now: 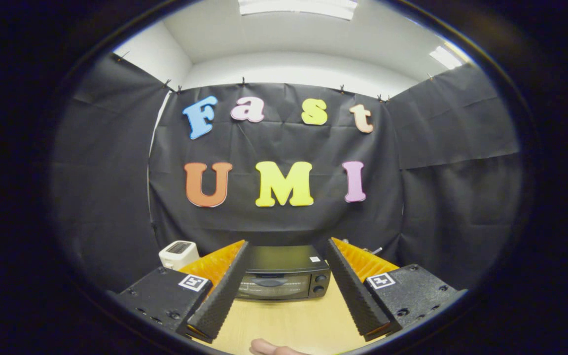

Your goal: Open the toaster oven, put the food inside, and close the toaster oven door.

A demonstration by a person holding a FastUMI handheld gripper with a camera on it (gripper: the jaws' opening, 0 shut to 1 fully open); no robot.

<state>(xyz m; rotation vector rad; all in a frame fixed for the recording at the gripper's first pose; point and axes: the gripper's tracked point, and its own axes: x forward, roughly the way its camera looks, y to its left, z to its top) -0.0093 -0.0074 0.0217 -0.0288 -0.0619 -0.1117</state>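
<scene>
A small white pop-up toaster (178, 253) is seen beyond the left finger. The black toaster oven (284, 274), door closed, is framed straight ahead across the pale wooden worktop (289, 320) between the wide-spread, empty fingers of the hand-held gripper (286, 246), its long axis crosswise.

- The black toaster oven (284, 276) is hidden at both sides by the gripper (284, 288) fingers.
- The pale rounded item (270, 348) is cut off.
- The white toaster (178, 254) is partly covered.
</scene>
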